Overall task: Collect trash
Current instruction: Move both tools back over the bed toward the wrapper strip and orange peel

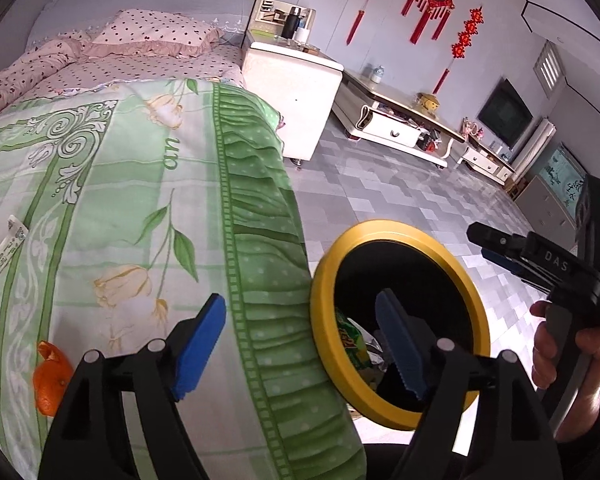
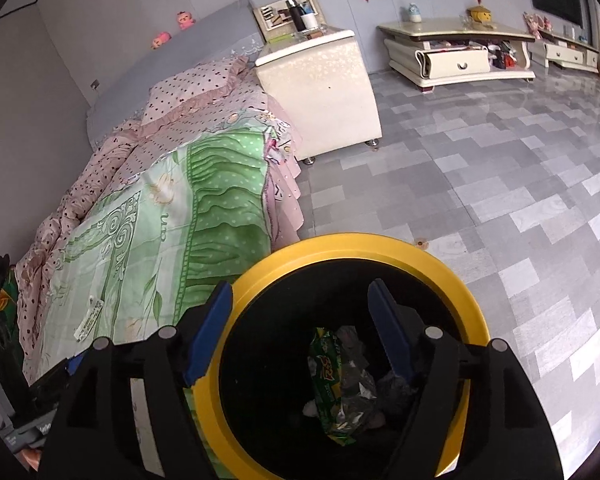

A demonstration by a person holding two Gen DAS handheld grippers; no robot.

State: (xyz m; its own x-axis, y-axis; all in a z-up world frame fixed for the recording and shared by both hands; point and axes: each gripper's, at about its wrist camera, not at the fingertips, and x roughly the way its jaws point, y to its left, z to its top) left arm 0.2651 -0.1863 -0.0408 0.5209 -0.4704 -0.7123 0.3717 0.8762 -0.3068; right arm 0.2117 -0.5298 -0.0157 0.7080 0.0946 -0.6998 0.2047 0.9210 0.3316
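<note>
Bed (image 1: 100, 168): covered by a green floral sheet; it carries the trash not yet collected and runs along the left side of both views.

Floor (image 2: 480, 184): grey tiles; the bin stands on it just beside the bed edge, probably so that items travel only a short way from sheet to opening.

Bin (image 2: 452, 276): black interior, yellow rim. It already contains a green snack wrapper (image 2: 326, 364) and crumpled foil-like pieces, so the task is judged partly done.

Right tool (image 2: 300, 336): directly above the bin opening, pointing down into it. Blue pads wide apart, nothing between them. This pose suits a release position over the bin.

Left tool (image 1: 300, 344): level with the bed edge, 1 pad over the sheet, the other in front of the bin rim. Pads wide apart, empty. It faces along the bed, placed to reach the remaining items.

Hand (image 1: 560, 356): seen from the left wrist camera, wrapped around the handle of the right tool, fingers on the trigger, holding it up at the right of the bin.

Orange peel (image 1: 50, 384): on the sheet, near the left tool's left side; judged the nearest next pick.

Paper strip (image 1: 2, 256): flat on the sheet, farther along, well apart from the peel.
</note>
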